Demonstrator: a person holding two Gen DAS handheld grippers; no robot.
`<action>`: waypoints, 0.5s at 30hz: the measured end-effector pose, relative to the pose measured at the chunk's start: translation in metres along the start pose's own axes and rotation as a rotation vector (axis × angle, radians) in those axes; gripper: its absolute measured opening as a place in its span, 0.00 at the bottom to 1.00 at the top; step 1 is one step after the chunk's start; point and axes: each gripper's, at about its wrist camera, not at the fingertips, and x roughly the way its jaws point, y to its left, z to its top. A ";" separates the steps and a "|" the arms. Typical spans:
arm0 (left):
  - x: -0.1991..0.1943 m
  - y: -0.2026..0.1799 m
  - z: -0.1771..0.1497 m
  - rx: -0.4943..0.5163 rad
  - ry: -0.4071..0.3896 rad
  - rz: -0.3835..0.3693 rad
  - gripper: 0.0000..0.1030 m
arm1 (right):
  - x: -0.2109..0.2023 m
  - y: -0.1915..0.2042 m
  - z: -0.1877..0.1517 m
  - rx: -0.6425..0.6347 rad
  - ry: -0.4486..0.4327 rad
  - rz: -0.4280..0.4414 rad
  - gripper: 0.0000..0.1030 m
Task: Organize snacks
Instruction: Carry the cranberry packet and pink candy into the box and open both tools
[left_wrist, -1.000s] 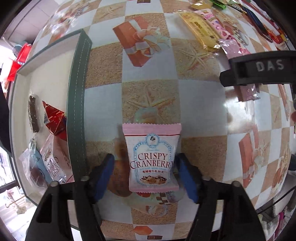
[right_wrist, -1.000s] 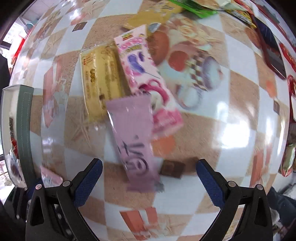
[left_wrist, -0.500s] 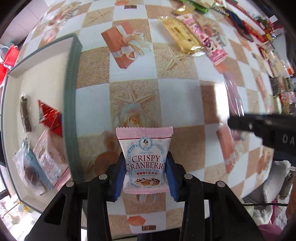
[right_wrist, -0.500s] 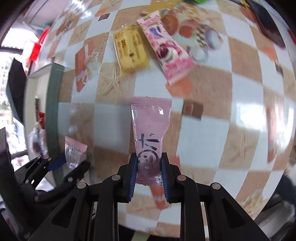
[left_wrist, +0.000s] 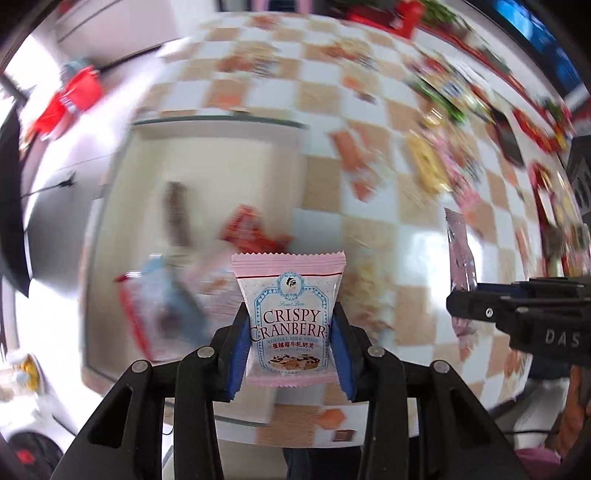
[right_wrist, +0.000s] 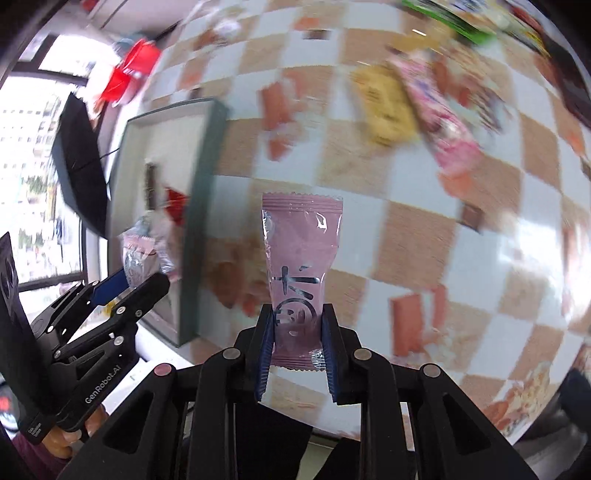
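My left gripper (left_wrist: 290, 352) is shut on a pink and white Crispy Cranberry packet (left_wrist: 289, 315) and holds it in the air over the near right part of the cream tray with a dark green rim (left_wrist: 221, 123). My right gripper (right_wrist: 297, 354) is shut on a mauve snack packet (right_wrist: 300, 266) and holds it above the checkered tablecloth, just right of the tray (right_wrist: 205, 206). The left gripper (right_wrist: 127, 286) with its packet also shows at the left of the right wrist view. The right gripper (left_wrist: 517, 314) with the mauve packet (left_wrist: 460, 254) shows at the right of the left wrist view.
The tray holds several snacks, among them a red packet (left_wrist: 255, 230) and a dark bar (left_wrist: 177, 214). A yellow packet (right_wrist: 384, 103) and a pink one (right_wrist: 439, 122) lie further back on the cloth. More snacks line the far right edge. Both views are motion-blurred.
Both grippers closed on their packets, lifted them off the cloth and swung left toward the tray. The left packet now hangs over the tray.
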 end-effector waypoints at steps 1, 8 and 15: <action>0.005 0.012 0.004 -0.024 -0.004 0.006 0.42 | 0.002 0.013 0.007 -0.026 0.002 0.005 0.25; 0.002 0.075 0.008 -0.124 0.014 0.057 0.42 | 0.018 0.110 0.059 -0.194 0.005 0.019 0.25; 0.020 0.088 -0.002 -0.156 0.081 0.064 0.75 | 0.031 0.140 0.077 -0.234 0.047 -0.004 0.93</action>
